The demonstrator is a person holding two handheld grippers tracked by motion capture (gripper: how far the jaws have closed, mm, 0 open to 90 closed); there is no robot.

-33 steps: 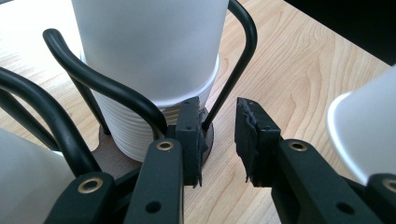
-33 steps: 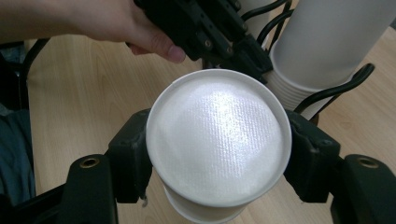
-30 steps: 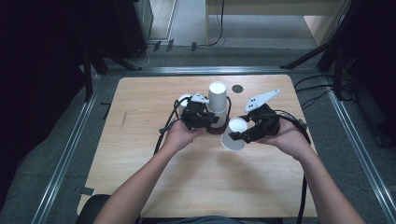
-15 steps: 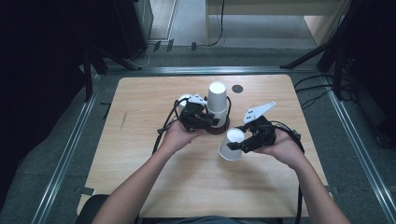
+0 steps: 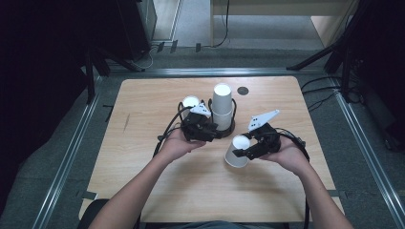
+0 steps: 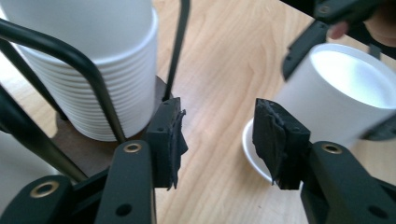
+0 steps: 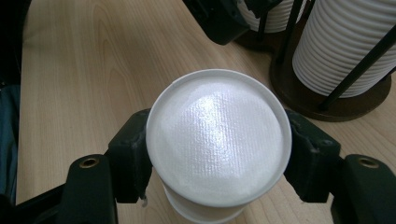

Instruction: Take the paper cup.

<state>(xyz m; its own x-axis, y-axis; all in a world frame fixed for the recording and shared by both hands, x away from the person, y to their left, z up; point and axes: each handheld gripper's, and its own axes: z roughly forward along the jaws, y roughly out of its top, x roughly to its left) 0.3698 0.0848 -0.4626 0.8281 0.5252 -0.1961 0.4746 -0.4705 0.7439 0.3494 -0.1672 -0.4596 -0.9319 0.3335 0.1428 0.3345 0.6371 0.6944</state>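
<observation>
Wooden counter [image 5: 143, 143], pale and mostly bare, carries the work near its middle. One white cup [image 5: 237, 151] is held in the right claw [image 5: 245, 153], its jaws pressing the two sides of the wall; it is upside down, base toward that claw's camera, and its rim seems to rest on or just above the wood. I judge it very light and thin, easy to crush, so a soft grip on the wall, a little under the base, is the best place. Just beside it stands the rack [image 5: 222, 128] with a tall stack [image 5: 222, 105] of the same cups between black wires. The left claw [image 5: 211, 134] is open and empty, its jaws next to the rack's base. Free room lies toward the person and to the left; the right edge [image 5: 315, 143] is near the right hand.
</observation>
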